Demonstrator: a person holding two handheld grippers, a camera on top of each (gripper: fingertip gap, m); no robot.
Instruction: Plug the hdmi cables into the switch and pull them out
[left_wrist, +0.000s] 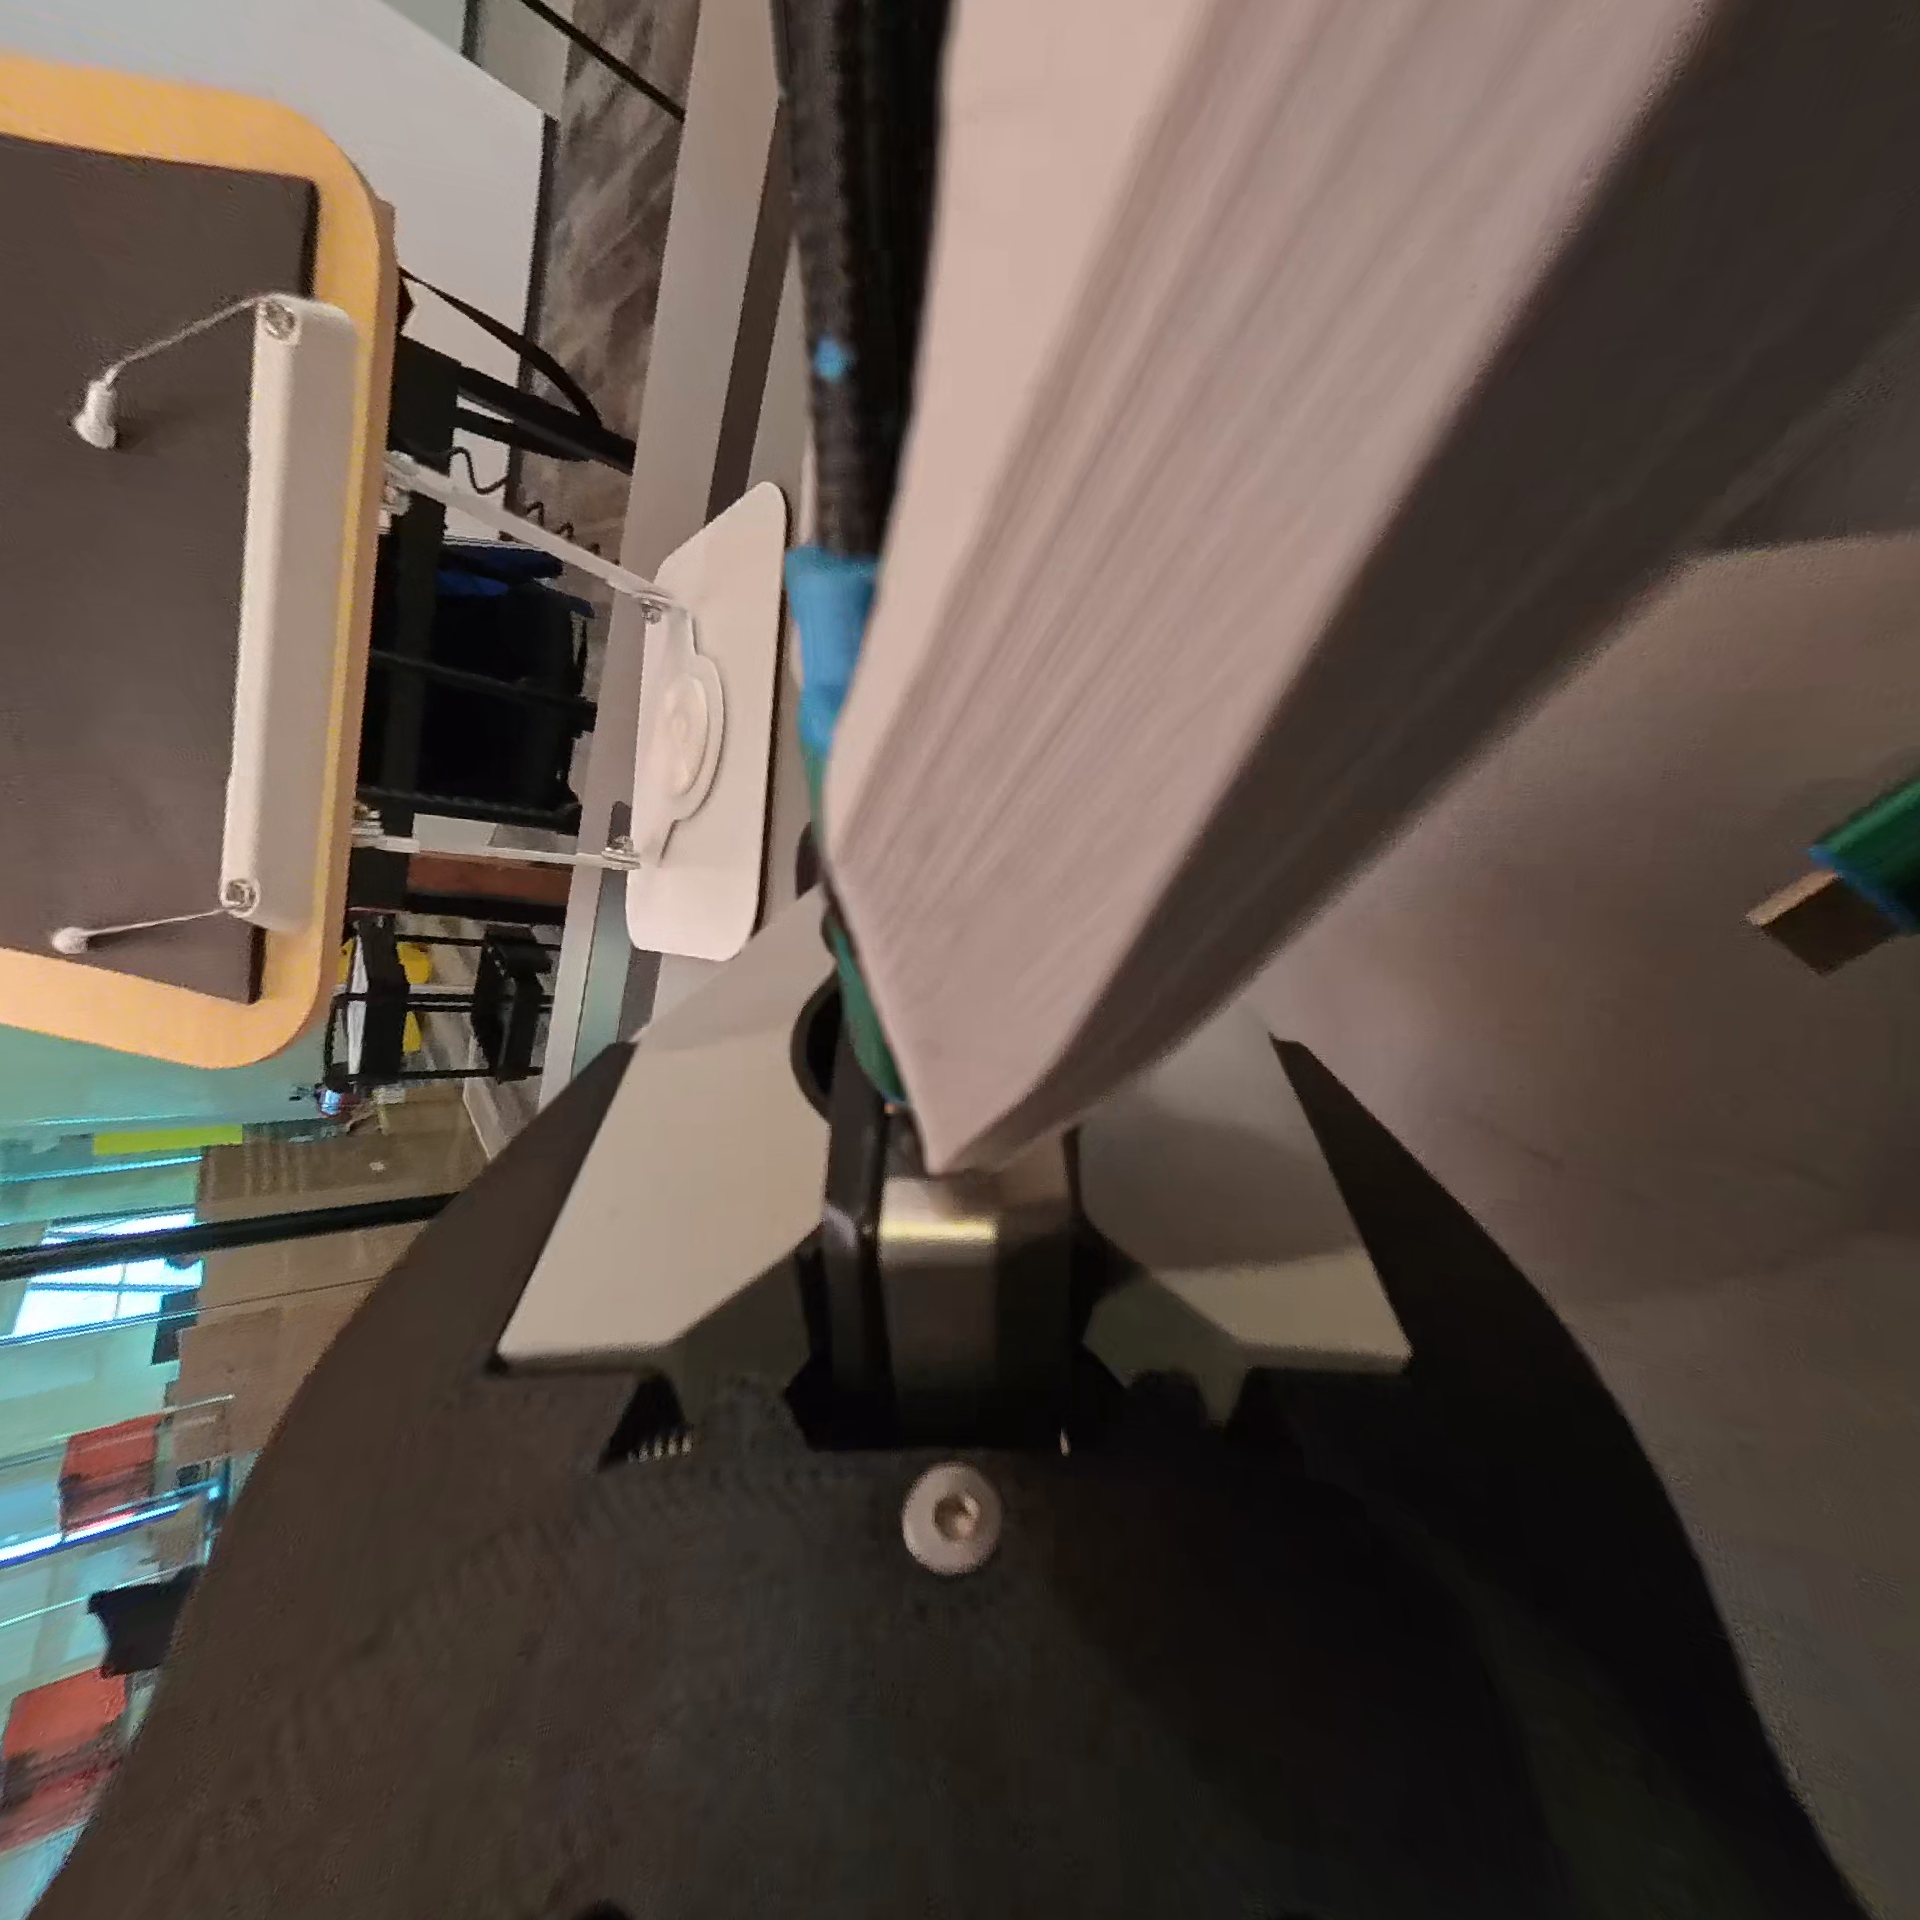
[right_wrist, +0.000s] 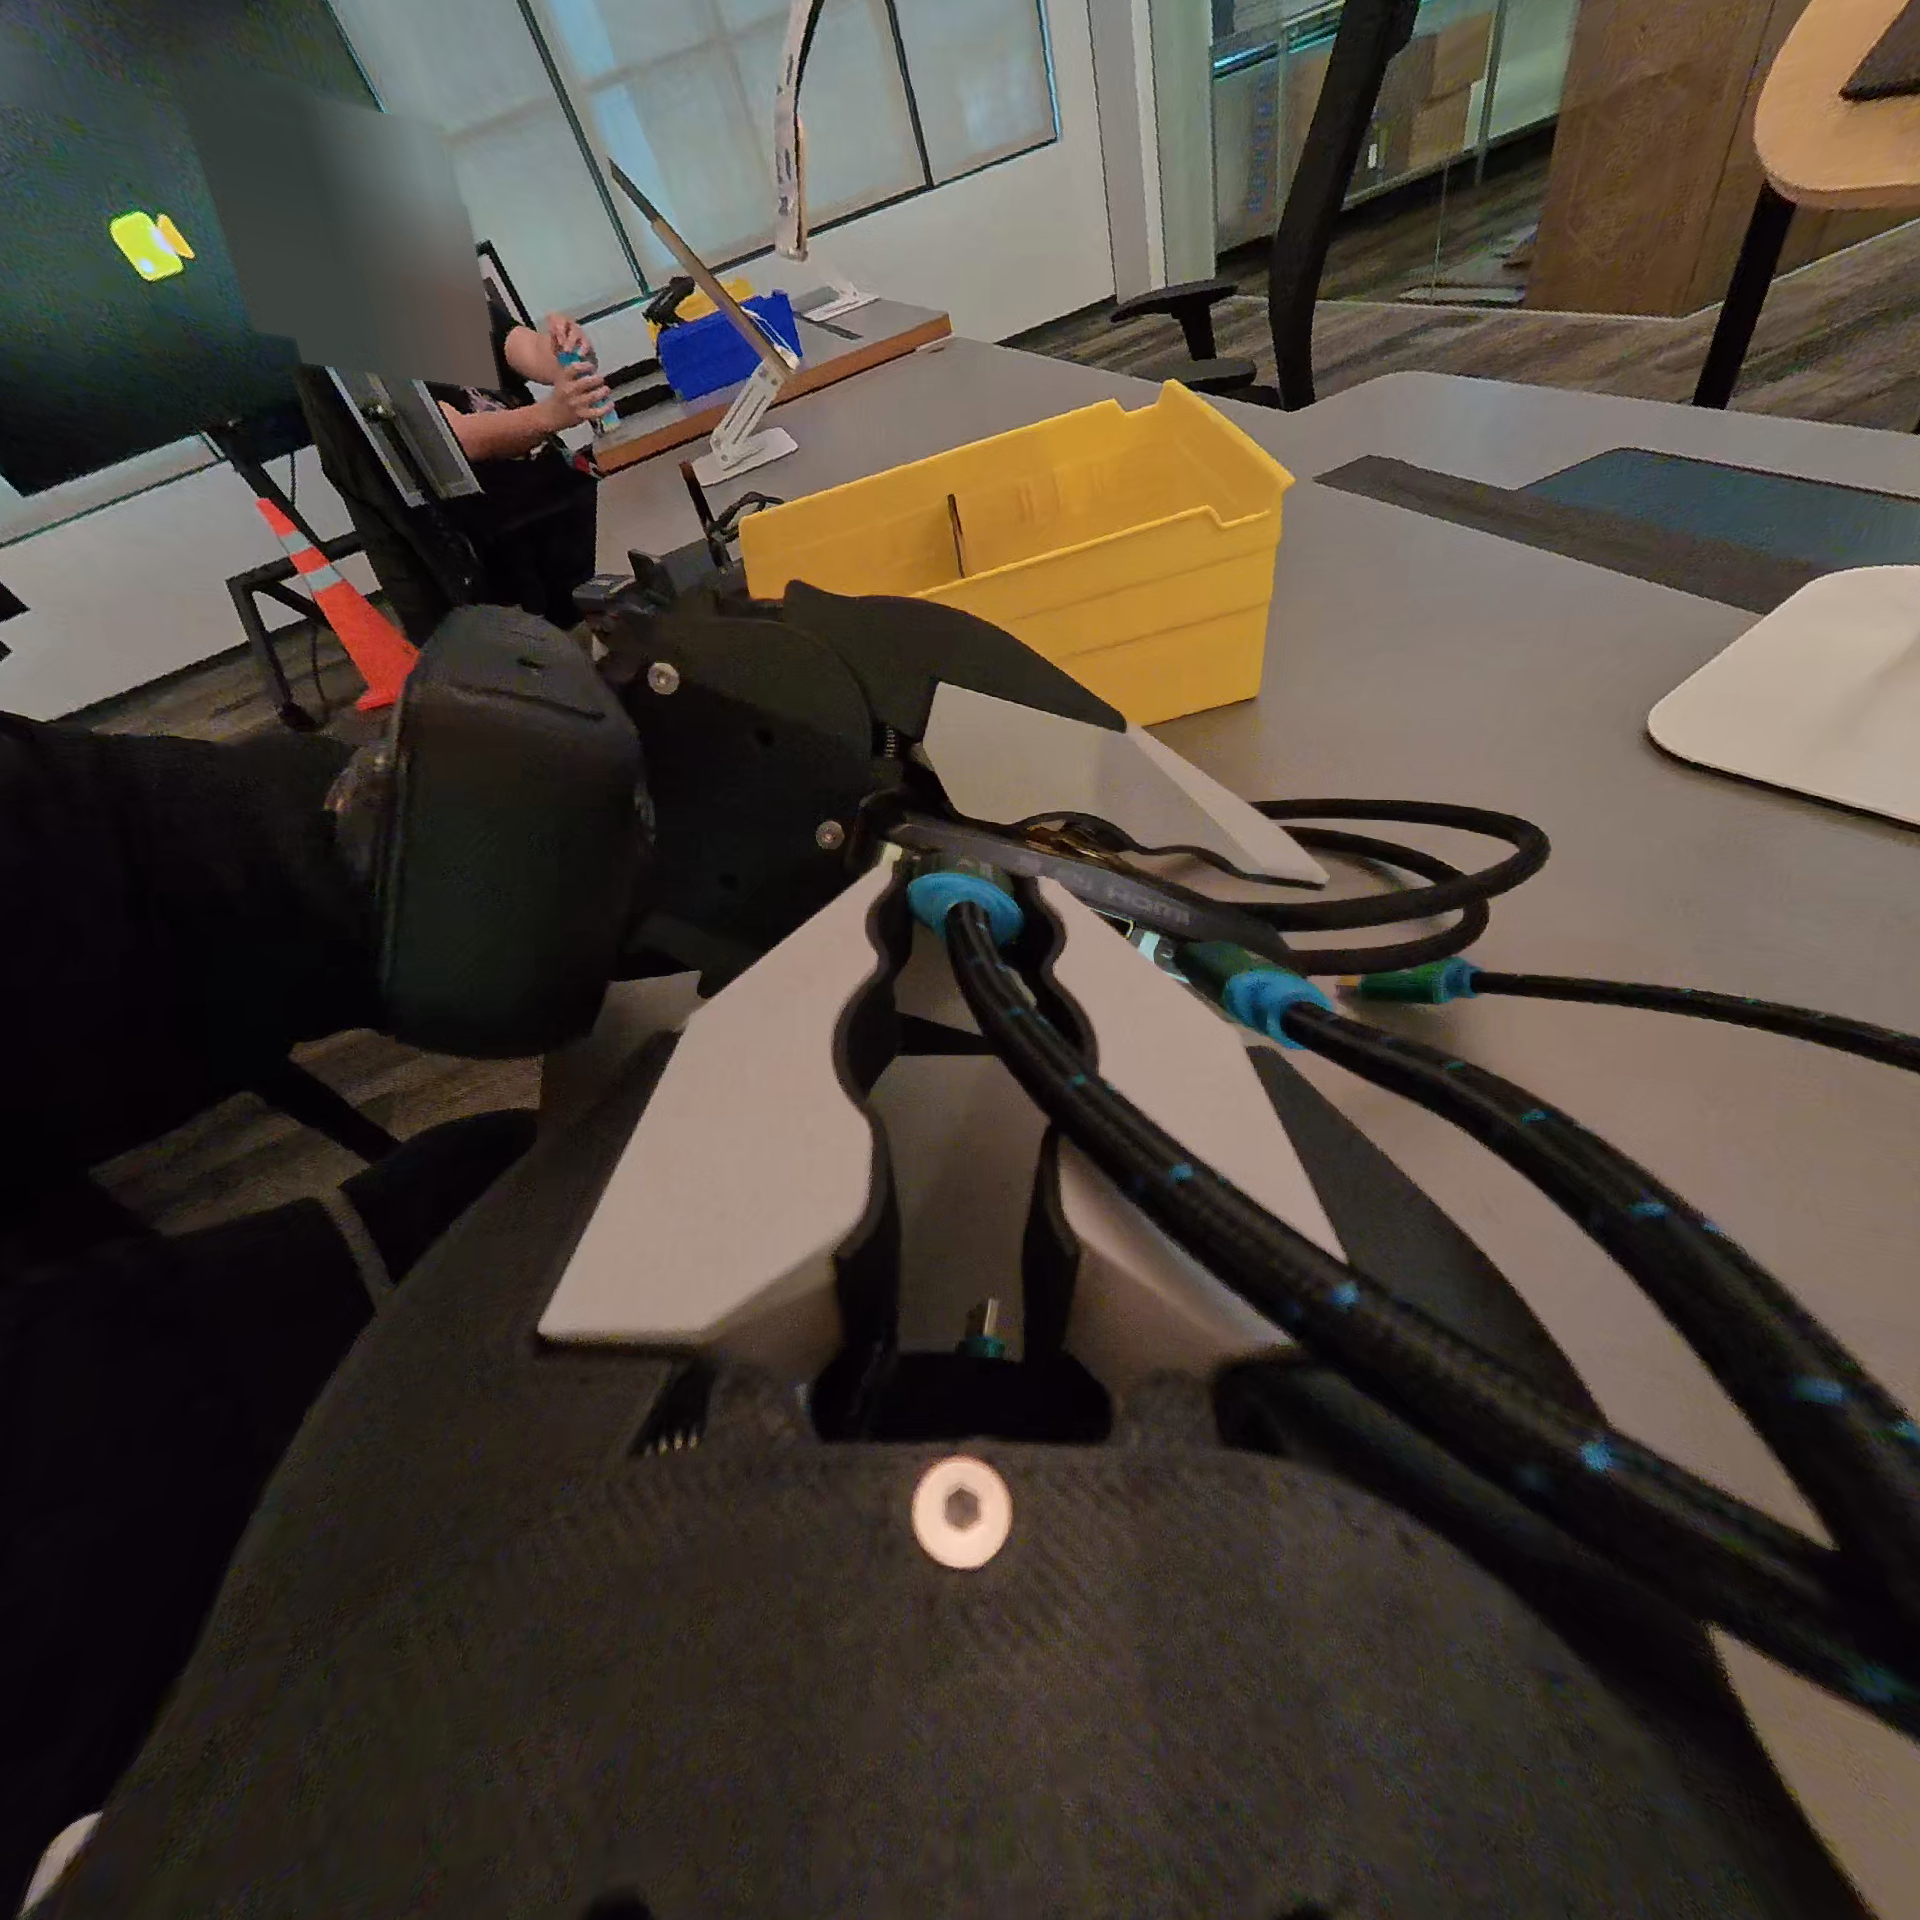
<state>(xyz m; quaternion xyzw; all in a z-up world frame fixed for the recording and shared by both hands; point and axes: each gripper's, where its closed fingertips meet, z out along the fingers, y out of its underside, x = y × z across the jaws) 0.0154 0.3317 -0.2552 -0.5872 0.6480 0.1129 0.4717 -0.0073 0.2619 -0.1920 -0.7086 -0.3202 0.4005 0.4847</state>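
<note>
My left gripper (left_wrist: 940, 1195) is shut on the HDMI switch (right_wrist: 1101, 883), a thin dark flat box, and holds it just above the grey table (right_wrist: 1507, 675). It shows from the side in the right wrist view (right_wrist: 1039, 821). My right gripper (right_wrist: 961, 920) is shut around the blue boot of a black braided HDMI cable (right_wrist: 1039, 1039) at the switch's edge. Its grey finger (left_wrist: 1247, 520) fills the left wrist view. A second cable's green and blue plug (right_wrist: 1257, 987) sits in the switch. A third plug (right_wrist: 1413, 982) lies loose on the table and also shows in the left wrist view (left_wrist: 1849, 894).
A yellow bin (right_wrist: 1039, 582) stands just behind the grippers. A white stand base (right_wrist: 1818, 707) lies to the right. Cable loops (right_wrist: 1455, 862) trail over the table. An orange cone (right_wrist: 343, 613) and a seated person (right_wrist: 520, 416) are far left. My hands' fingertips stand some 9 cm from each other.
</note>
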